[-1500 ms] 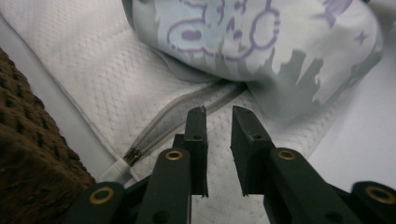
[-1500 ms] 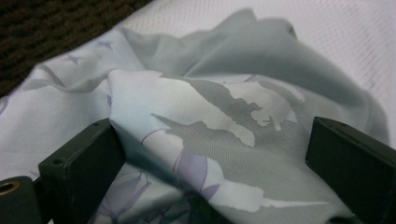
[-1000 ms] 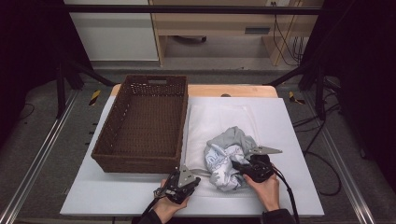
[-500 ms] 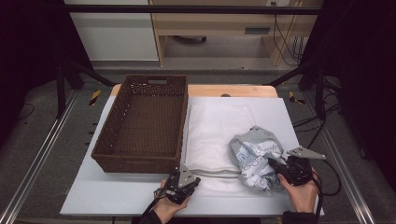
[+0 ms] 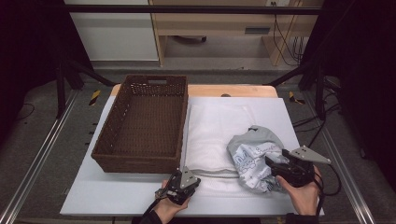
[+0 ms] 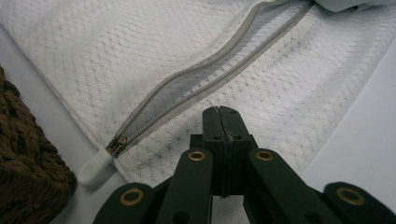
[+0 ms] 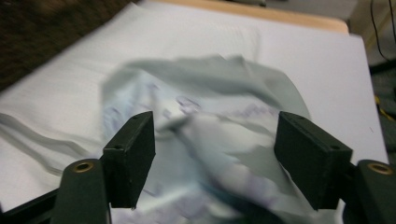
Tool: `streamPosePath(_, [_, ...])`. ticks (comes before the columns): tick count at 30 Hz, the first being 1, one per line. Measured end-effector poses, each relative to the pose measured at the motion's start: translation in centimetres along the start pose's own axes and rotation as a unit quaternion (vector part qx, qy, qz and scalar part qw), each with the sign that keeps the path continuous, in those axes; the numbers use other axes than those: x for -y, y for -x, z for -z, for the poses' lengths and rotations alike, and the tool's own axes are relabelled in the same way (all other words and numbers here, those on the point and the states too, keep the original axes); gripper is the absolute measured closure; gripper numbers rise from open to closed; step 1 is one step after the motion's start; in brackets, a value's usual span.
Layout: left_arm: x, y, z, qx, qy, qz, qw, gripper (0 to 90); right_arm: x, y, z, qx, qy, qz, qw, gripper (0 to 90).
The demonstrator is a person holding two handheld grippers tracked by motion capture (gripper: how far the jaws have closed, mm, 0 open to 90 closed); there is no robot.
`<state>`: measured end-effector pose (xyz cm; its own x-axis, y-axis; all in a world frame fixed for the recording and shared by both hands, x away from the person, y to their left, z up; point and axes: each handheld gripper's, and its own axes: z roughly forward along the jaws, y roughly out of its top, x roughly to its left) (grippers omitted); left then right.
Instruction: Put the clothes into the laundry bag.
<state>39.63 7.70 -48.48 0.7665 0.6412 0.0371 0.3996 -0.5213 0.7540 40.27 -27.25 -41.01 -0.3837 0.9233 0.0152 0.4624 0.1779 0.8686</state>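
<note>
A white mesh laundry bag (image 5: pixel 215 130) lies flat on the table, its zipper (image 6: pixel 196 93) partly undone. At the bag's near edge my left gripper (image 5: pixel 186 173) (image 6: pixel 222 112) is shut, with a thin bit of mesh pinched at its tips. A crumpled grey printed garment (image 5: pixel 252 154) (image 7: pixel 205 93) lies on the bag's right part. My right gripper (image 5: pixel 273 167) (image 7: pixel 215 158) hovers at the garment's near right side. Its jaws have just been opening and now stand wide. The cloth lies below and between them, and the pads do not press on it.
A brown woven basket (image 5: pixel 140 158) (image 6: pixel 23 163) with nothing in it stands left of the bag. Everything rests on a white board (image 5: pixel 116 196) over a wooden table. Metal rails run along both sides, and cables trail at the right.
My right gripper has moved right and upward, away from the left gripper, dragging the garment to the right. Its jaws have opened off the cloth. The left gripper has not moved.
</note>
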Motion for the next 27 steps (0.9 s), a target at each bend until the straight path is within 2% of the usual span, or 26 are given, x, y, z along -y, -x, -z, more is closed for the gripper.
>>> streamPosePath(1, [0.0,0.0,0.0,-0.001,-0.001,-0.001,1.0,89.6,-0.3,-0.8,0.0,-0.014,0.006,0.004,0.9999,29.1])
streamPosePath(2, [-0.1,0.1,0.0,-0.002,-0.002,-0.002,1.0,89.3,-0.7,-2.6,-0.6,-0.053,0.012,0.018,0.9984,31.9])
streamPosePath(3, [-0.1,0.1,0.0,-0.002,-0.004,-0.003,1.0,89.3,-0.7,-2.6,-0.6,-0.053,0.012,0.018,0.9984,31.9])
streamPosePath(5, [-0.1,0.1,0.0,-0.004,-0.006,-0.004,1.0,89.1,-0.7,-4.5,-1.7,-0.097,0.01,0.025,0.9949,36.1])
streamPosePath(6, [-0.2,0.1,0.0,-0.003,-0.007,-0.003,1.0,89.0,-0.3,-6.1,-3.4,-0.122,-0.007,0.035,0.9918,39.3])
streamPosePath(7, [-0.2,0.1,0.0,-0.003,-0.007,-0.003,1.0,89.0,0.0,-6.9,-4.2,-0.126,-0.018,0.04,0.9911,40.5])
streamPosePath(8, [-0.2,0.1,0.0,-0.003,-0.007,-0.003,1.0,89.0,0.0,-6.9,-4.2,-0.126,-0.018,0.04,0.9911,40.5])
streamPosePath(9, [-0.2,0.1,0.0,-0.003,-0.008,-0.004,1.0,89.0,0.6,-8.1,-5.7,-0.128,-0.041,0.048,0.9898,44.8])
streamPosePath(10, [-0.2,0.1,0.0,-0.003,-0.009,-0.004,1.0,89.0,1.0,-8.5,-6.3,-0.13,-0.051,0.052,0.9889,46.0])
streamPosePath(12, [-0.2,0.1,0.0,-0.002,-0.009,-0.003,1.0,89.0,1.3,-8.8,-6.9,-0.128,-0.059,0.055,0.9885,47.0])
streamPosePath(14, [-0.2,0.2,0.0,-0.005,-0.011,-0.004,0.9999,88.9,2.2,-9.1,-8.2,-0.125,-0.085,0.066,0.9864,49.4])
streamPosePath(18, [-0.2,0.2,0.0,-0.005,-0.011,-0.004,0.9999,88.8,2.8,-9.2,-8.9,-0.126,-0.099,0.068,0.9848,52.4])
streamPosePath(19, [-0.2,0.2,0.0,-0.004,-0.011,-0.005,0.9999,88.4,3.1,-9.3,-9.2,-0.122,-0.108,0.075,0.9837,54.6])
streamPosePath(23, [-0.2,0.2,0.0,-0.003,-0.011,-0.005,0.9999,88.0,3.2,-9.4,-9.5,-0.117,-0.107,0.083,0.9839,57.8])
streamPosePath(24, [-0.2,0.2,0.0,-0.003,-0.01,-0.005,0.9999,87.7,3.3,-9.4,-9.5,-0.112,-0.106,0.079,0.9849,61.0])
streamPosePath(27, [-0.2,0.2,-0.1,-0.002,-0.009,-0.005,0.9999,87.1,3.3,-9.5,-9.5,-0.094,-0.104,0.092,0.9858,68.7])
